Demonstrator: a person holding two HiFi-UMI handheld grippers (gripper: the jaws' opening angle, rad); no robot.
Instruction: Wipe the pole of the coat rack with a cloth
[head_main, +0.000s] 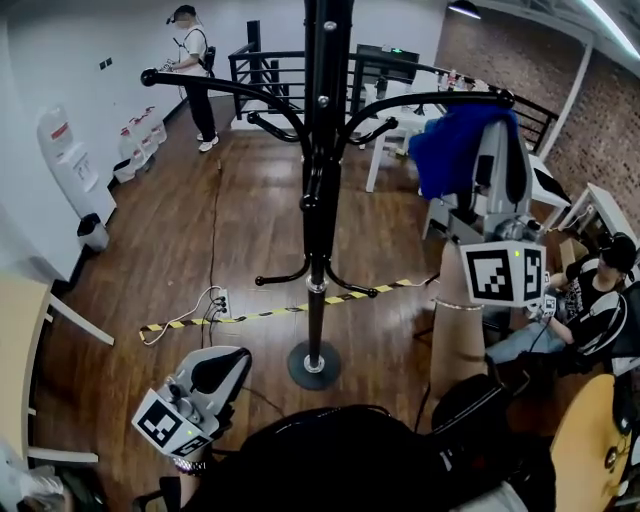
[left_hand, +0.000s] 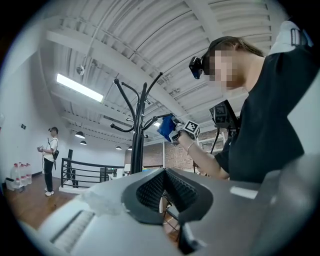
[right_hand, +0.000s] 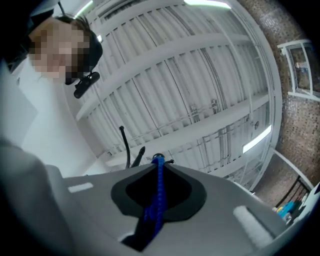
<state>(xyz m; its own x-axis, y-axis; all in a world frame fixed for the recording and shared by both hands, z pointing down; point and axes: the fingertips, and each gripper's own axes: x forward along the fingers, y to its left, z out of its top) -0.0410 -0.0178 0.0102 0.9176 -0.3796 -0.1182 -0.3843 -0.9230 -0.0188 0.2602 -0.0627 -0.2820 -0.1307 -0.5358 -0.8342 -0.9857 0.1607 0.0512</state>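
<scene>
The black coat rack pole (head_main: 320, 190) rises through the middle of the head view from its round base (head_main: 314, 366), with curved hooks (head_main: 215, 88) at the top. My right gripper (head_main: 478, 125) is raised at the right, level with the hooks and apart from the pole, shut on a blue cloth (head_main: 450, 150). In the right gripper view the cloth (right_hand: 156, 192) sits pinched between the jaws, hook tips beyond. My left gripper (head_main: 222, 368) hangs low at the lower left, shut and empty. The left gripper view shows the rack (left_hand: 138, 135) and the cloth (left_hand: 166, 128) beyond its jaws.
Yellow-black tape (head_main: 270, 312) and a power strip with cable (head_main: 218, 300) lie on the wooden floor behind the base. A person (head_main: 192, 70) stands at the far back by a black railing (head_main: 262, 68). Another person (head_main: 590, 300) sits at the right, near white chairs (head_main: 390, 135).
</scene>
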